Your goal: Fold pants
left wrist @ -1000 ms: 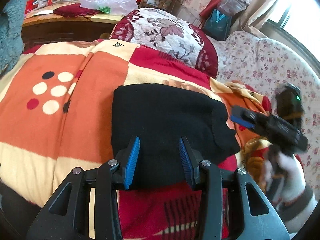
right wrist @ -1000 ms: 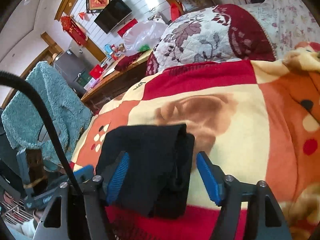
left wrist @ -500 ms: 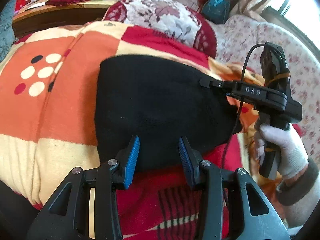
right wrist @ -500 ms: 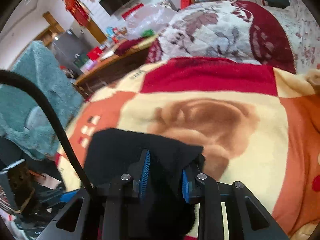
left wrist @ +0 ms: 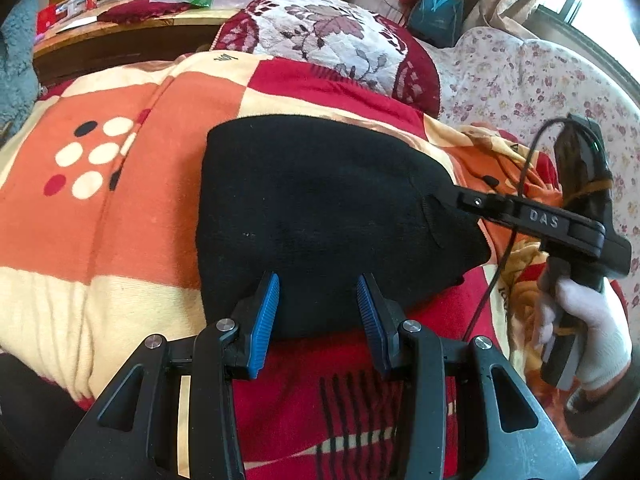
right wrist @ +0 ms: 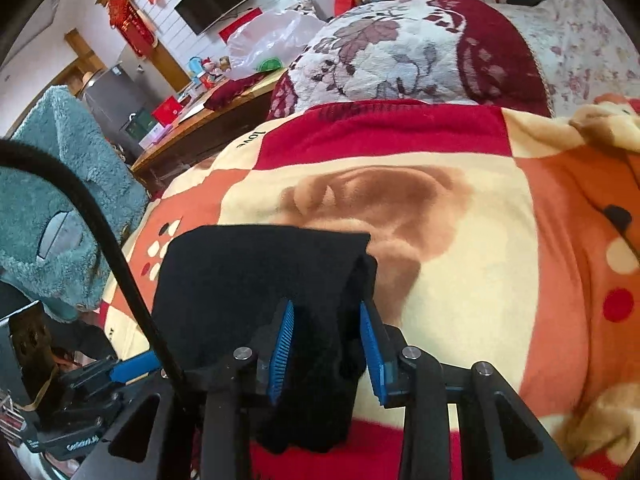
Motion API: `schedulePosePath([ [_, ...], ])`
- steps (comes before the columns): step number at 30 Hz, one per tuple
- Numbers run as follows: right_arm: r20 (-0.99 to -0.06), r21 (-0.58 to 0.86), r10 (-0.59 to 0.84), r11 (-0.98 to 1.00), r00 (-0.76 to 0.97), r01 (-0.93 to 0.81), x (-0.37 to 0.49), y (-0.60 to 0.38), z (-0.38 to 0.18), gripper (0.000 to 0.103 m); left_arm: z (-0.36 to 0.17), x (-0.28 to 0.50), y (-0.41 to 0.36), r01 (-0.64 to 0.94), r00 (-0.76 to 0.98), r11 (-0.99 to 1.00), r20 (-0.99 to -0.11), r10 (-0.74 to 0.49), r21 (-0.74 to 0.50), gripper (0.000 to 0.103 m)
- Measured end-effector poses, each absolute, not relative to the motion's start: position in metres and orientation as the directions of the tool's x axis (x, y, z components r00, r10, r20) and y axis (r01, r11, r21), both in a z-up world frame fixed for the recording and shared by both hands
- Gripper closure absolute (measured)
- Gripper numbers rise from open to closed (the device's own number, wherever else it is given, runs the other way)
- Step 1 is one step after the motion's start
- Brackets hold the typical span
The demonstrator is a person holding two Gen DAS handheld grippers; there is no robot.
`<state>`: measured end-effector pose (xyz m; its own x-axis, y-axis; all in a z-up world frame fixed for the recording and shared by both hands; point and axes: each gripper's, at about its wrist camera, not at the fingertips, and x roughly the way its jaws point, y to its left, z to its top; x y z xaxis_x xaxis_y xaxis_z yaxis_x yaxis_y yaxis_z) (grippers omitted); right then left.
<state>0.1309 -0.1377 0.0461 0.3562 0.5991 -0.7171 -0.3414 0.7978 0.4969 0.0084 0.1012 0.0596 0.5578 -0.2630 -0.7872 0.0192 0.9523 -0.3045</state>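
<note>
While right gripper [right wrist: 326, 344] was clamped on black pants [left wrist: 320, 216] corner, jaws just reopening slightly, left gripper [left wrist: 316, 312] hung fingers apart, bundle steadied on blanket [left wrist: 100, 220]

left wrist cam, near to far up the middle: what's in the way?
left gripper → black pants → patchwork blanket → floral pillow

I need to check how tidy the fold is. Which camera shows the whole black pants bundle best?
The left wrist view: the folded black pants lie almost fully in sight on the blanket, with the right gripper at their far edge. The right wrist view shows only one end of the pants, bunched between that gripper's fingers.
</note>
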Motion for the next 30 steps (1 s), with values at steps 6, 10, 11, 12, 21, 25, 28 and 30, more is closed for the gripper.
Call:
schedulePosePath([
  [6, -0.679, 0.555, 0.638, 0.77, 0.363, -0.314, 0.119, -0.149, 0.052, 0.055, 0.076, 0.006, 0.113, -0.005, 0.595, 0.961, -0.773, -0.221, -0.278, 0.057],
  [10, -0.636, 0.608, 0.695, 0.719, 0.336, -0.337, 0.117, -0.149, 0.051, 0.046, 0.081, 0.008, 0.128, -0.03, 0.609, 0.954, -0.762, -0.22, -0.299, 0.045],
  [11, -0.633, 0.611, 0.699, 0.715, 0.332, -0.34, 0.116, -0.148, 0.05, 0.044, 0.081, 0.01, 0.132, -0.033, 0.609, 0.953, -0.762, -0.219, -0.301, 0.045],
  [12, -0.631, 0.617, 0.705, 0.709, 0.325, -0.341, 0.117, -0.147, 0.048, 0.042, 0.081, 0.012, 0.135, -0.038, 0.609, 0.952, -0.762, -0.219, -0.304, 0.045],
  [21, -0.596, 0.713, 0.772, 0.636, 0.223, -0.296, 0.132, -0.145, 0.012, 0.027, 0.062, 0.034, 0.18, -0.056, 0.591, 0.887, -0.731, -0.342, -0.459, 0.034],
  [25, -0.569, 0.737, 0.796, 0.605, 0.207, -0.3, 0.137, -0.138, 0.002, 0.027, 0.046, 0.046, 0.181, -0.047, 0.547, 0.849, -0.725, -0.419, -0.526, 0.034],
  [28, -0.526, 0.773, 0.828, 0.561, 0.193, -0.297, 0.14, -0.138, -0.001, 0.027, 0.038, 0.054, 0.171, -0.042, 0.528, 0.847, -0.731, -0.432, -0.531, 0.034],
  [30, -0.51, 0.789, 0.84, 0.543, 0.188, -0.287, 0.141, -0.137, -0.005, 0.027, 0.036, 0.056, 0.165, -0.028, 0.526, 0.85, -0.73, -0.435, -0.527, 0.034],
])
